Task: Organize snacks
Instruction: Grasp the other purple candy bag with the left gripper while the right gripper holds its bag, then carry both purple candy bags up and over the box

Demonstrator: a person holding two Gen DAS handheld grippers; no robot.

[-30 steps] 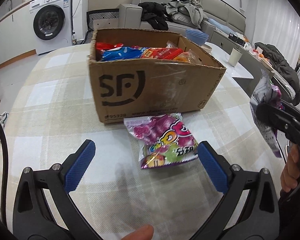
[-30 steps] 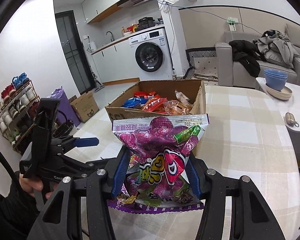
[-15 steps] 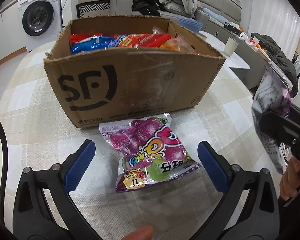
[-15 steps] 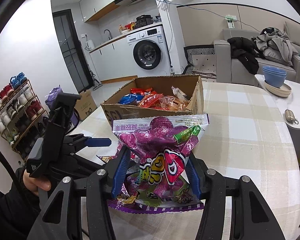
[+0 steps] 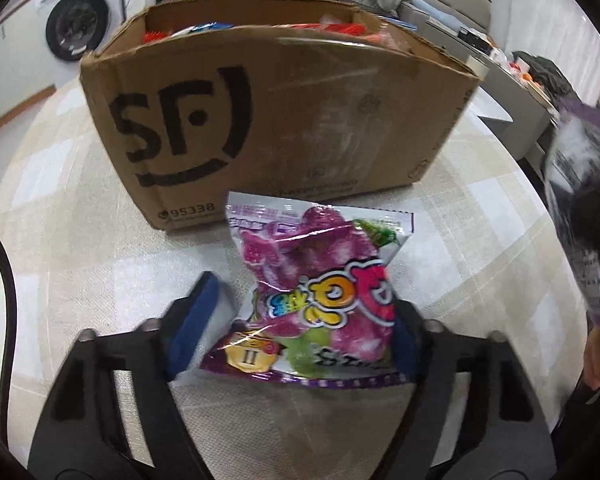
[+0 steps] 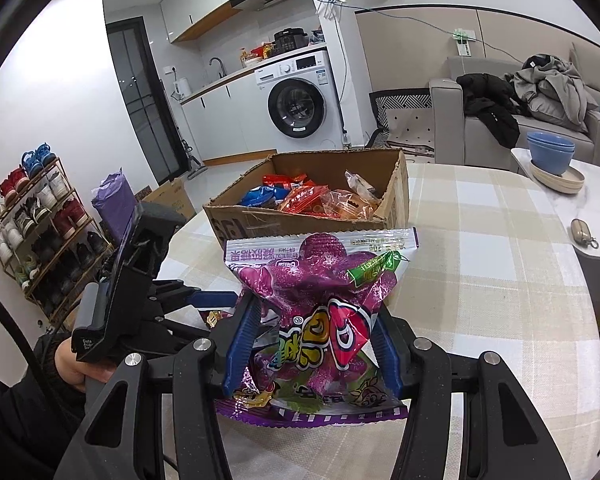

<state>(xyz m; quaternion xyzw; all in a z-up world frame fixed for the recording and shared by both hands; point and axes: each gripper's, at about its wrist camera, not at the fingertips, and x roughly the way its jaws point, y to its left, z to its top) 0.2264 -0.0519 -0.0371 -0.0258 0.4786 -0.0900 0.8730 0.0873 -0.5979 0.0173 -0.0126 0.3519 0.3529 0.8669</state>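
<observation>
A brown cardboard box [image 5: 284, 116] marked SF stands on the checked table, holding several red, blue and orange snack packs [image 6: 304, 200]. My left gripper [image 5: 300, 320] is shut on a purple candy bag [image 5: 320, 280] lying on the table just in front of the box. My right gripper [image 6: 312, 344] is shut on a second purple candy bag [image 6: 320, 320], held upright above the table, right of the left gripper. That bag also shows blurred at the right edge of the left wrist view [image 5: 580, 184]. The box [image 6: 320, 220] stands beyond it.
The table has a beige checked cloth [image 6: 480, 280]. A side table with blue bowls [image 6: 550, 152] and a small pouch [image 6: 582, 228] lies to the right. A sofa with clothes [image 6: 540, 92], a washing machine [image 6: 300, 100] and a shoe rack [image 6: 32, 220] stand around.
My left gripper moved forward and closed on the purple bag lying before the box. My right gripper kept hold of its bag and shifted slightly.
</observation>
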